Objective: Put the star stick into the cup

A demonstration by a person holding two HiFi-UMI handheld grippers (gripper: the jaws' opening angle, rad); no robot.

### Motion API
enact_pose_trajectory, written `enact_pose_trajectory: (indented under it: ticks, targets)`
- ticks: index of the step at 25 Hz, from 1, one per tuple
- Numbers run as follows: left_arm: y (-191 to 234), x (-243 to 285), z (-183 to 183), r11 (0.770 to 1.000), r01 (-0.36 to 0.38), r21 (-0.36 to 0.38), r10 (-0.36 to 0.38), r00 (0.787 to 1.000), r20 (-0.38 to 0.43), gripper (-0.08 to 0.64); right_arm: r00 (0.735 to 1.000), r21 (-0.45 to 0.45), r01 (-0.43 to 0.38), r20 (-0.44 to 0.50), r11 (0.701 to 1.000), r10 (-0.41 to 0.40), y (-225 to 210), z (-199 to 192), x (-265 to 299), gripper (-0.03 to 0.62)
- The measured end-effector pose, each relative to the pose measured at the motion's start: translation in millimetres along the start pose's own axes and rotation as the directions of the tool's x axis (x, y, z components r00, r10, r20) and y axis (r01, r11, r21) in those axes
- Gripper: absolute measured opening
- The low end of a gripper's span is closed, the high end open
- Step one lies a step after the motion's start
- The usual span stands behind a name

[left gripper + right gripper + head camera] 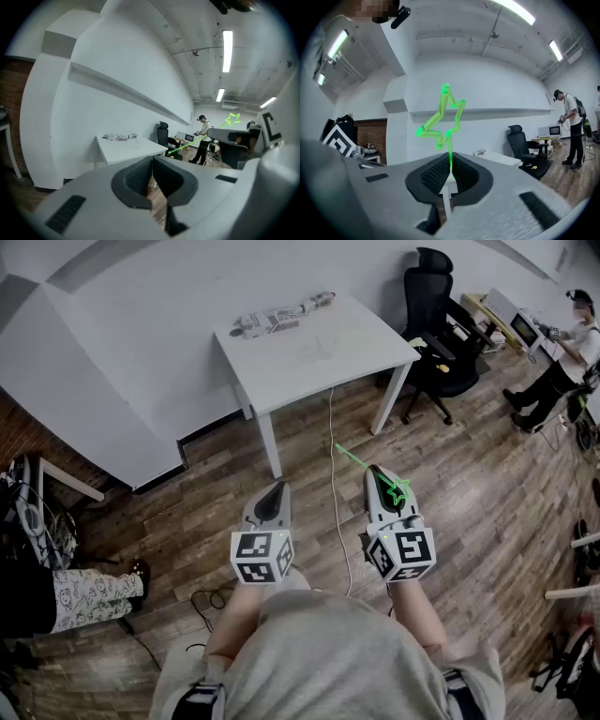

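**Well short of the desk, stick in hand**

Seen from the head view, the desk (281, 362) stands at 12 o'clock, well apart from the person, with open floor (187, 512) between. Both tongs are held low in front of the body.

The left tongs (151, 180) are shut with nothing between them; their own view shows the ribbed pads meeting on empty air. The right tongs (449, 174) are clamped on the stick (450, 154). It is gripped close under the star, which rises toward 12 o'clock in that view. From the head view the stick is tilted, with the star lying back over the tongs and the bare tail pointing away to 11 o'clock.

A striped bundle (281, 317) lies along the desk's far edge. A faint clear shape just at its 4 o'clock looks like the cup (323, 343). It is too pale to make out its mouth or whether anything is in it.

By my reading, the pick-up is done and the carry is the step in hand. The next move calls for closing on the desk and bringing the right tongs above the cup. The stick would then need turning so the bare tail points down into the mouth before the grip is let go. The cup looks light, so the idle left tongs could steady it if it threatens to tip.
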State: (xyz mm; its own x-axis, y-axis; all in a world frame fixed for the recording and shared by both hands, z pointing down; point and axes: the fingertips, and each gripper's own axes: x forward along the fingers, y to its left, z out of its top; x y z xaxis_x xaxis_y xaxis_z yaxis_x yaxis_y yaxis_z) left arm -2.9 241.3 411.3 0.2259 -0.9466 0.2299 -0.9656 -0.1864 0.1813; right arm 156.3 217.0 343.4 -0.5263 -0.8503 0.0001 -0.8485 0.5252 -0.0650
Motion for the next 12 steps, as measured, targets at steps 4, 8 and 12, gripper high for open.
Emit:
enact_pose_trajectory:
  ticks: [4,8,12]
  targets:
    - [-11,-22,0,1.0,0.005,0.011,-0.005,1.0,0.018,0.009,1.0,0.025,0.017,0.014,1.0,-0.017,4,1,-27,0.012]
    - [-14,-44,-11,1.0,-0.005,0.01,0.004,1.0,0.005,0.009,1.0,0.032,0.015,0.001,0.999,-0.015,14,-6,-47,0.012]
    - [-19,-59,-16,1.0,-0.013,0.007,0.013,1.0,0.01,0.009,1.0,0.028,0.009,0.011,1.0,-0.009,19,-4,-61,0.012]
